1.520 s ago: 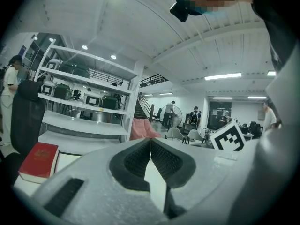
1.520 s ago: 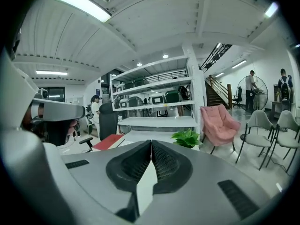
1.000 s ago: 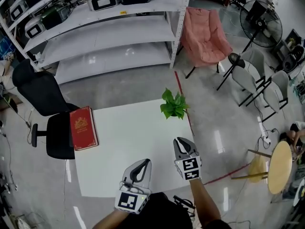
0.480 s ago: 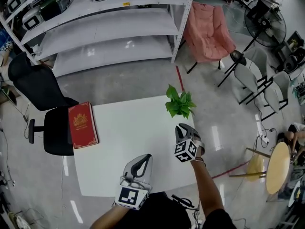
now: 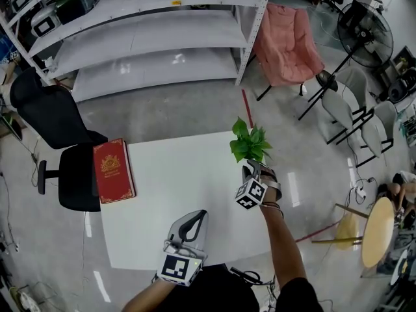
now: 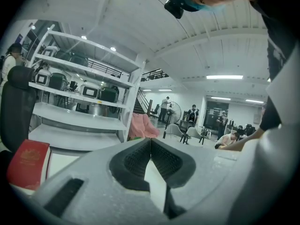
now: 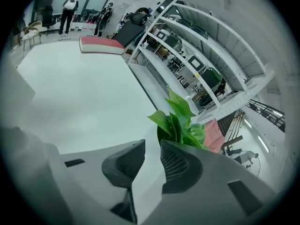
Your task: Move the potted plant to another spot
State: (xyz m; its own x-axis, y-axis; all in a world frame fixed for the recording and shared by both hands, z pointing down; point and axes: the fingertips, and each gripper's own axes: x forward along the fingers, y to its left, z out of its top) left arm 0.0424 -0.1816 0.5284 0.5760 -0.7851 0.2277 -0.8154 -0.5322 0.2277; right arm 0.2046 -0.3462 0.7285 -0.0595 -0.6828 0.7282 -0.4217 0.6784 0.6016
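Observation:
The potted plant [image 5: 249,144] stands at the far right corner of the white table [image 5: 175,200]; only its green leaves show, since the pot is hidden. My right gripper [image 5: 251,168] reaches up to it from the near side, fingertips just short of the leaves. In the right gripper view the plant [image 7: 180,121] rises right behind the right-hand jaw, and the right gripper [image 7: 152,145] is open by a narrow gap with nothing in it. My left gripper [image 5: 195,217] hovers over the table's near edge. In its own view the left gripper [image 6: 150,140] is shut and holds nothing.
A red book [image 5: 114,171] lies at the table's left edge, next to a black office chair [image 5: 62,155]. White shelving [image 5: 149,38] with equipment stands beyond the table. A pink chair [image 5: 286,38], grey chairs and a fan stand to the right.
My right gripper has moved forward across the table, from near the front edge up to the plant. The left gripper has stayed in place. The plant has not moved.

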